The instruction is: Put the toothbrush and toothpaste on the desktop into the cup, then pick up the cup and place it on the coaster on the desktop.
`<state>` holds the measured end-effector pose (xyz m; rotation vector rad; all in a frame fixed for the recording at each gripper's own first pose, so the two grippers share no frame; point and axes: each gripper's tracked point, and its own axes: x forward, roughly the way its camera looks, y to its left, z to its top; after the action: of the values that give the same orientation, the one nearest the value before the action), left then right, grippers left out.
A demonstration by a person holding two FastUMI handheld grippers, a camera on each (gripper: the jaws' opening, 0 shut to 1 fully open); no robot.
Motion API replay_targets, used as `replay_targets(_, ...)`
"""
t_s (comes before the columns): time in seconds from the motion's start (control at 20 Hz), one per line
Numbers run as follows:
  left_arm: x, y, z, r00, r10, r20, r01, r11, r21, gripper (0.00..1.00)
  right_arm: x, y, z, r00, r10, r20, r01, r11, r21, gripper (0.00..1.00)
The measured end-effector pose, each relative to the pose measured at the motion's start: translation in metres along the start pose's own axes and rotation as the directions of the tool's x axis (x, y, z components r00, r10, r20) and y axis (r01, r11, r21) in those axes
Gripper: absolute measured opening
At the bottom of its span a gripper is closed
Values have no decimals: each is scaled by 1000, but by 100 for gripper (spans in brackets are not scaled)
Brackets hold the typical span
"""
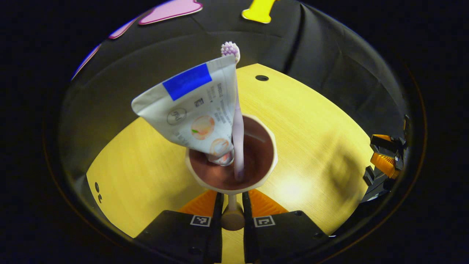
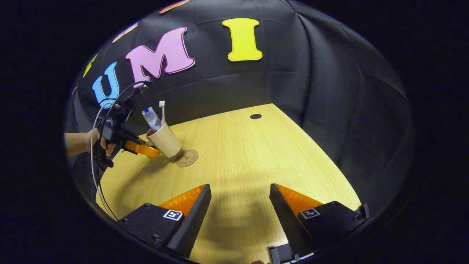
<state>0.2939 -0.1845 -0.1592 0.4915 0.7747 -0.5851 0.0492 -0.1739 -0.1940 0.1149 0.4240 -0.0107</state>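
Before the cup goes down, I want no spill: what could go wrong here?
1. The cup hangs tilted in the left gripper, near the coaster but not on it; it may land off-centre or tip.
2. The grip is on the cup's handle alone, so the cup could swing.
3. The toothpaste and toothbrush lean far past the rim and may fall out.

Bare desktop (image 2: 249, 161) — coaster (image 2: 186, 158) beside cup (image 2: 165, 140).
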Motion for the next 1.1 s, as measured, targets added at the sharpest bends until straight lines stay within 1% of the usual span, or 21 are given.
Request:
replay_targets(0.1, 10, -7, 2, 1000, -5, -27, 5, 1000, 3, 28, -3, -2, -5, 1000, 0, -8, 0, 1000, 2, 99)
replay_targets(0.2, 18, -10, 5, 999, 9, -51, -9, 1000, -5, 28, -8, -6, -9, 1000, -3, -13, 3, 1000, 0, 99)
replay_targets(0.35, 18, -9, 11, 998, 10, -66, -11, 1000, -7, 28, -16, -9, -13, 1000, -11, -21, 11, 1000, 12, 99)
replay_targets(0.55, 39, -12, 13, 993, 39, -108, -40, 999, -10, 28, -18, -13, -20, 999, -17, -34, 18, 999, 31, 99)
replay_targets(0.7, 39, -15, 11, 993, 31, -112, -36, 998, -43, 28, -20, -17, -26, 999, -19, -40, 20, 999, 28, 99)
replay_targets(0.75, 38, -14, 12, 993, 31, -110, -36, 998, -48, 34, -21, -14, -27, 999, -14, -44, 16, 999, 30, 99)
replay_targets(0.8, 37, -11, 13, 993, 33, -112, -39, 998, -50, 34, -21, -13, -28, 999, -12, -48, 14, 999, 31, 99)
replay_targets(0.85, 36, -10, 13, 994, 36, -108, -42, 998, -52, 30, -21, -13, -28, 999, -10, -50, 12, 999, 30, 99)
replay_targets(0.9, 33, -13, 13, 994, 37, -102, -43, 998, -54, 31, -21, -12, -29, 999, -6, -50, 7, 1000, 29, 99)
replay_targets(0.95, 29, -14, 13, 995, 35, -95, -41, 997, -60, 34, -21, -9, -28, 999, -1, -50, 2, 1000, 27, 99)
replay_targets(1.05, 18, -18, 17, 997, 32, -73, -38, 996, -82, 52, -22, -5, -25, 999, 6, -42, -5, 1000, 15, 99)
replay_targets(1.1, 12, -20, 18, 998, 26, -58, -32, 995, -98, 67, -24, -2, -22, 999, 10, -38, -10, 1000, 14, 99)
